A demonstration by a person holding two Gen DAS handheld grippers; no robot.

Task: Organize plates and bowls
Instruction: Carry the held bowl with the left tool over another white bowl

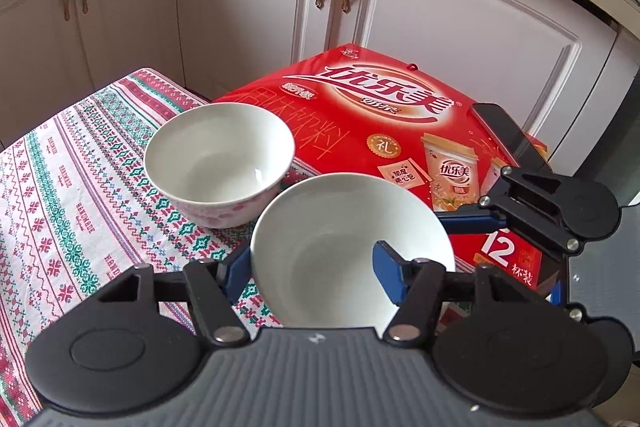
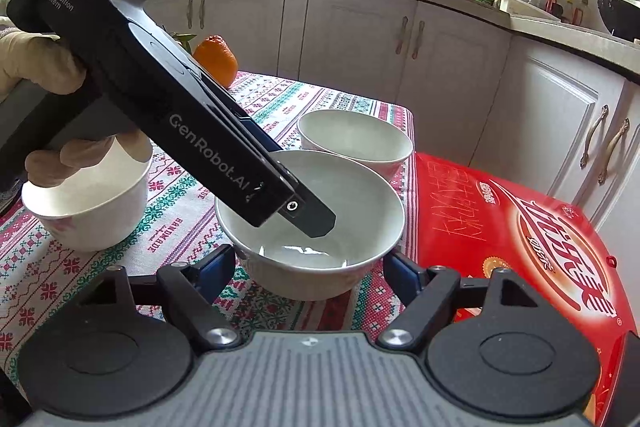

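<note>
Bowl (image 1: 344, 227) | rim clamped, left tongs (image 1: 316, 269) | flanked, right tongs (image 2: 308, 269)

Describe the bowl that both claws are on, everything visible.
The gripped bowl is plain white, glossy like ceramic, and empty. It stands upright, apparently resting on the patterned tablecloth beside the red box. The left claw pinches its rim, one finger inside. The right claw straddles its body, pads against both sides.
</note>
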